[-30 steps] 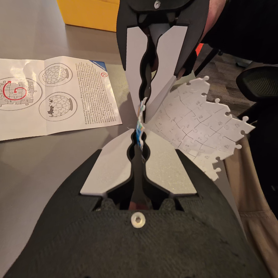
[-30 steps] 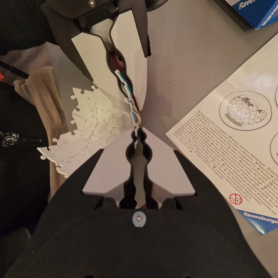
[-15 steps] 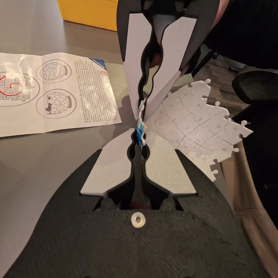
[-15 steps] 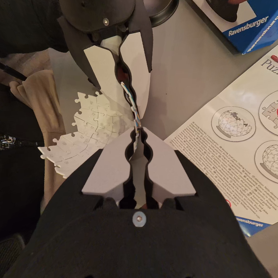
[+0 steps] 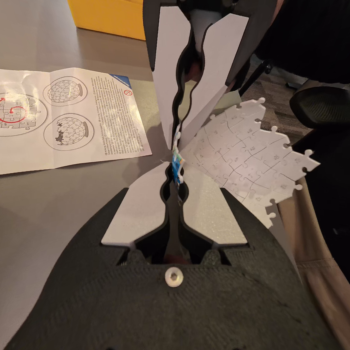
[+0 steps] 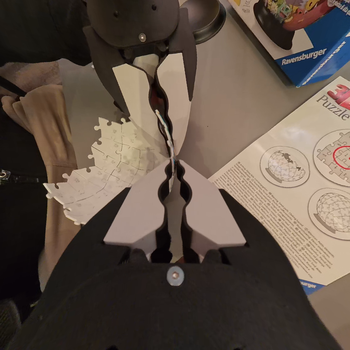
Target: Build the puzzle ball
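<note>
Curved puzzle shell (image 5: 244, 157) held edge-on between two grippers above the grey table (image 5: 37, 208).

The shell's coloured edge is pinched by the closed left gripper (image 5: 175, 173) and, opposite, by the closed right gripper (image 6: 173, 164), probably so a seam can be pressed home. Beyond the shell, one instruction sheet (image 5: 75, 121), one yellow box (image 5: 109, 17), one blue puzzle box (image 6: 310, 39) and one dark stand (image 6: 206, 20) are counted.
</note>
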A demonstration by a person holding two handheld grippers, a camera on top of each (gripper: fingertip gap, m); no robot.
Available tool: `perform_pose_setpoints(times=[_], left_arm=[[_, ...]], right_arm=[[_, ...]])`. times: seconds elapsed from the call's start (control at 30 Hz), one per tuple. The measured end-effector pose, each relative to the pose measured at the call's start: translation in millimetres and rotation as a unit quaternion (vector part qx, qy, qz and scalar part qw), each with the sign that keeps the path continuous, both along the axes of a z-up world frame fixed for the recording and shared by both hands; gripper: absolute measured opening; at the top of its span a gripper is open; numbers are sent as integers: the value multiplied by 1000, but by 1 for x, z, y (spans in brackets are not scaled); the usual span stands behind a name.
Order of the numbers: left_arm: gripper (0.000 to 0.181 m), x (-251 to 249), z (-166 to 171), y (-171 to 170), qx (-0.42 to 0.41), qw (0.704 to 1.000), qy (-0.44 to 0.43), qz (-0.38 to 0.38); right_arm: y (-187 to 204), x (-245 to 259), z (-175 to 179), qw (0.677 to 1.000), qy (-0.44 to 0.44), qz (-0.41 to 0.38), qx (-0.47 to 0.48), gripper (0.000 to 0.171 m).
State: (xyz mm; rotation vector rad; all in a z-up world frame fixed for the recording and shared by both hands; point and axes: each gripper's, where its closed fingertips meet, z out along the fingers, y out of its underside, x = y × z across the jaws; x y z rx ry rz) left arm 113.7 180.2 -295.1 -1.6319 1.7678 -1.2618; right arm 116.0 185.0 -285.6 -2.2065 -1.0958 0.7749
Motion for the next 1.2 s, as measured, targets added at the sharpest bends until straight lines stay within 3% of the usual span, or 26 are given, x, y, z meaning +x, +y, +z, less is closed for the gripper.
perform_pose_setpoints(times=[0.27, 0.37, 0.43, 0.7, 1.2], left_arm=[[3, 1, -1, 1, 4, 1000, -2, 1], [3, 1, 1, 0, 3, 1000, -3, -3], [4, 2, 0, 0, -1, 1000, 3, -2], [22, -5, 0, 5, -1, 1000, 9, 20], [6, -5, -4, 3, 8, 999, 32, 25]], right_arm=[[0, 1, -1, 1000, 6, -6, -12, 0], [3, 0, 3, 1000, -1, -5, 8, 9], [1, 0, 3, 1000, -12, 5, 12, 1], [-1, 3, -1, 1000, -15, -4, 10, 0], [2, 2, 1, 1000, -17, -1, 16, 9]])
